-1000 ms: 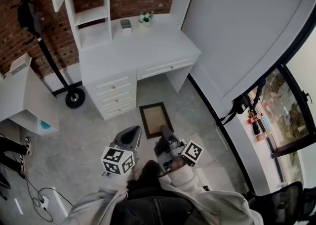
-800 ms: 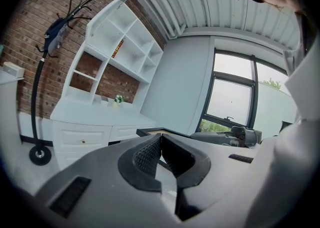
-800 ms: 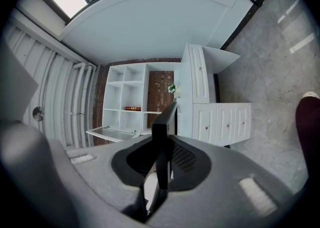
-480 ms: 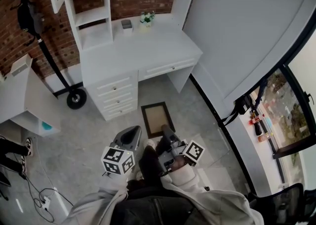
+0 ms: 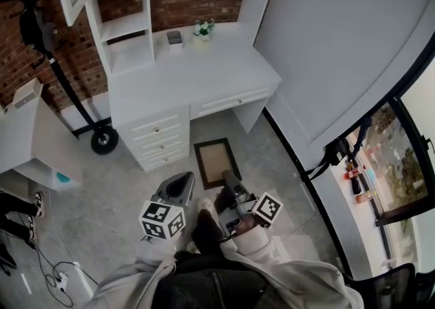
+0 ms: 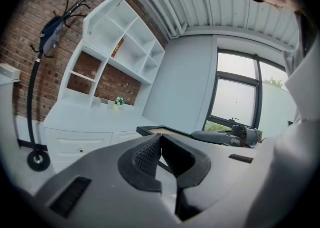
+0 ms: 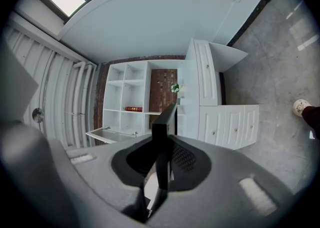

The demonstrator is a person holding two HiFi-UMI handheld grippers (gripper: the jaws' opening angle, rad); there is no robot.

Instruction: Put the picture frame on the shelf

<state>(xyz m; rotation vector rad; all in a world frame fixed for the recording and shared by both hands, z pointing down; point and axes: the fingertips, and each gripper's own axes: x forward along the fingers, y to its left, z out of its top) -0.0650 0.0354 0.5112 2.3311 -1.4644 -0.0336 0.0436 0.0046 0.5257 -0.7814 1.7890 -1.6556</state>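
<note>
The picture frame (image 5: 215, 160), dark-rimmed with a tan middle, hangs flat over the grey floor in the head view. My right gripper (image 5: 227, 180) is shut on its near edge. In the right gripper view the frame's black edge (image 7: 165, 119) stands clamped between the pads of that gripper (image 7: 162, 139). My left gripper (image 5: 184, 180) floats beside it on the left, shut, with nothing in it. In the left gripper view its tips (image 6: 160, 139) meet, and the frame (image 6: 161, 131) shows just beyond them. The white shelf unit (image 5: 128, 24) rises over the desk ahead.
A white desk (image 5: 197, 73) with drawers (image 5: 160, 136) carries a small plant (image 5: 202, 28) and a grey box (image 5: 174, 37). A coat stand's base (image 5: 104, 141) and a white side table (image 5: 30, 131) stand at the left. The person's shoe (image 5: 204, 204) is under the grippers.
The person's leg and shoe have swung forward beneath the grippers, and the desk has shifted slightly in view. Both grippers keep their pose, and the frame stays gripped.
</note>
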